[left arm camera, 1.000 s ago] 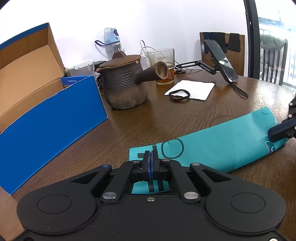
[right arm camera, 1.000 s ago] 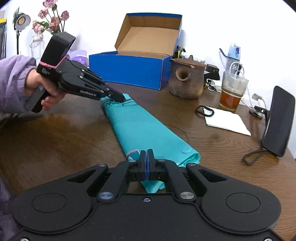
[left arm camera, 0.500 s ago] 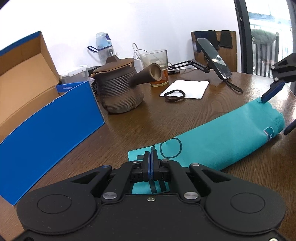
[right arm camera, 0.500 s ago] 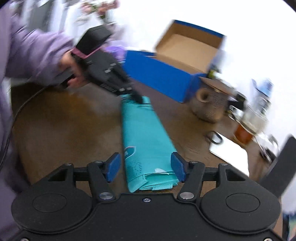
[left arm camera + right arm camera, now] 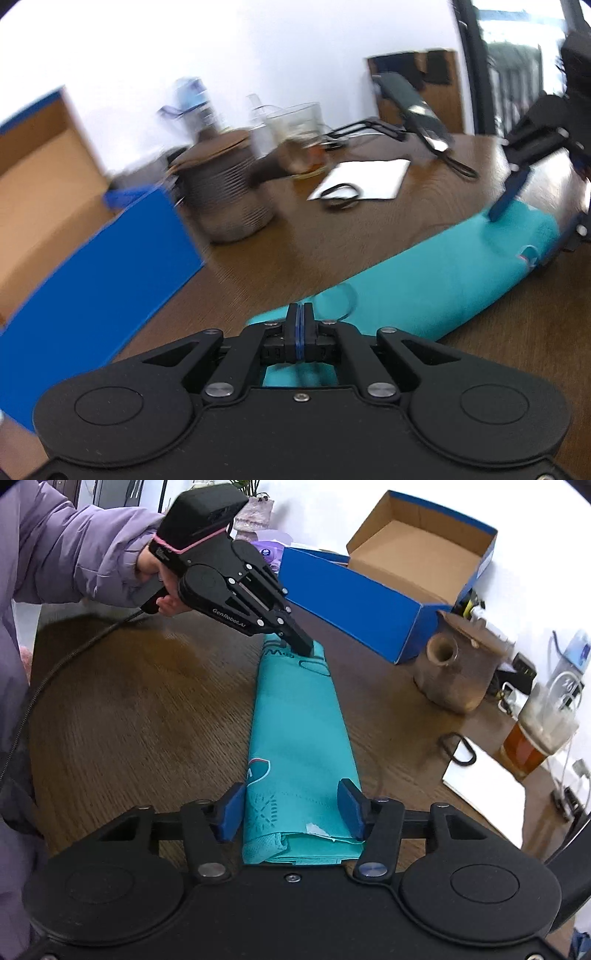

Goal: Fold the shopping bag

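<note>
Left wrist view: my left gripper (image 5: 299, 325), fingers pressed together, pinches the teal shopping bag (image 5: 436, 280) lying on the table (image 5: 280, 240).
Right wrist view: only here, a hand (image 5: 162, 587); my right gripper (image 5: 291, 808) gapes, 2 fingers straddling the bag's near end.

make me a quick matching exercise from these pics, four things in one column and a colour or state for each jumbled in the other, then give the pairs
Things:
1. shopping bag
2. left gripper
3. right gripper
4. shoebox

States:
a. open, fingers either side of the bag's end
b. teal, folded into a long strip
c. blue, lid up
d. shut on the bag's far end

Pairs: 1-b, 2-d, 3-a, 4-c
</note>
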{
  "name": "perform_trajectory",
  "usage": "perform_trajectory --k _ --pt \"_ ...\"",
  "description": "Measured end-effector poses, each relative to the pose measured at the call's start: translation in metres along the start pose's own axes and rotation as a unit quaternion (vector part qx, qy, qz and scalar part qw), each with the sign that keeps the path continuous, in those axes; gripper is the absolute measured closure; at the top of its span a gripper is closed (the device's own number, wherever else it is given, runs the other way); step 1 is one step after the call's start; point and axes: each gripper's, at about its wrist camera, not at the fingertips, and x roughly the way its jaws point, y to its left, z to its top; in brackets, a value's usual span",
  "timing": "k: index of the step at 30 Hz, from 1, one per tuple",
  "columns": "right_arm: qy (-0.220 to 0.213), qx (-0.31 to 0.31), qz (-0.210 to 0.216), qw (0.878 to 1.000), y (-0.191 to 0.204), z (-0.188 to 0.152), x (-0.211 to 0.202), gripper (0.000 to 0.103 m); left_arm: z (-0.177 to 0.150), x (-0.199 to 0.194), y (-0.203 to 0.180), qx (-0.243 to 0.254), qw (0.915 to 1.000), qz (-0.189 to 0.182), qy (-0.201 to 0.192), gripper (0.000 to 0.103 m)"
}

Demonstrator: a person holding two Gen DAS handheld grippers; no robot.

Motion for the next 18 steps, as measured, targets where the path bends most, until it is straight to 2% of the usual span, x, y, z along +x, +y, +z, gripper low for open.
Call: perform_trajectory --k 2,4,7,9,10,11,12,14,15,17,18 --pt "-0.002 0.007 0.012 1.0 -0.004 -0.002 0.0 0.045 0.009 0.002 -0.021 0.059 0.998 -0.012 -0.018 0.102" --pt "-0.008 0.014 0.019 1.0 -0.007 -0.005 -0.001 0.045 0.018 0.003 -0.041 0.119 0.992 -0.025 -0.035 0.101" --pt "-0.014 0.023 0.028 0.999 -0.011 -0.008 -0.001 0.045 0.024 0.005 -0.051 0.178 0.9824 -0.043 -0.037 0.101" --pt "-0.018 0.026 0.034 0.999 -0.013 -0.009 -0.001 0.045 0.029 0.001 -0.045 0.195 0.9774 -0.075 -0.034 0.1" --pt "-0.019 0.027 0.037 0.999 -0.014 -0.009 -0.001 0.045 0.031 -0.001 -0.042 0.203 0.9744 -0.091 -0.033 0.095" --pt "-0.021 0.028 0.04 0.999 -0.015 -0.01 -0.001 0.045 0.031 -0.004 -0.04 0.208 0.9729 -0.095 -0.035 0.078" --pt "-0.022 0.028 0.042 0.999 -0.016 -0.01 -0.001 0.045 0.032 -0.006 -0.038 0.213 0.9713 -0.099 -0.038 0.047" --pt "-0.024 0.03 0.043 0.998 -0.017 -0.011 -0.001 0.045 0.032 -0.019 -0.036 0.236 0.9648 -0.1 -0.059 0.014" --pt "-0.025 0.03 0.043 0.998 -0.017 -0.011 -0.001 0.045 0.031 -0.02 -0.038 0.245 0.962 -0.105 -0.06 0.013" --pt "-0.03 0.037 0.047 0.998 -0.019 -0.012 -0.001 0.045 0.027 -0.023 -0.052 0.3 0.9455 -0.118 -0.046 0.013" --pt "-0.031 0.038 0.048 0.998 -0.019 -0.013 -0.001 0.045 0.025 -0.018 -0.056 0.318 0.941 -0.109 -0.042 0.017"
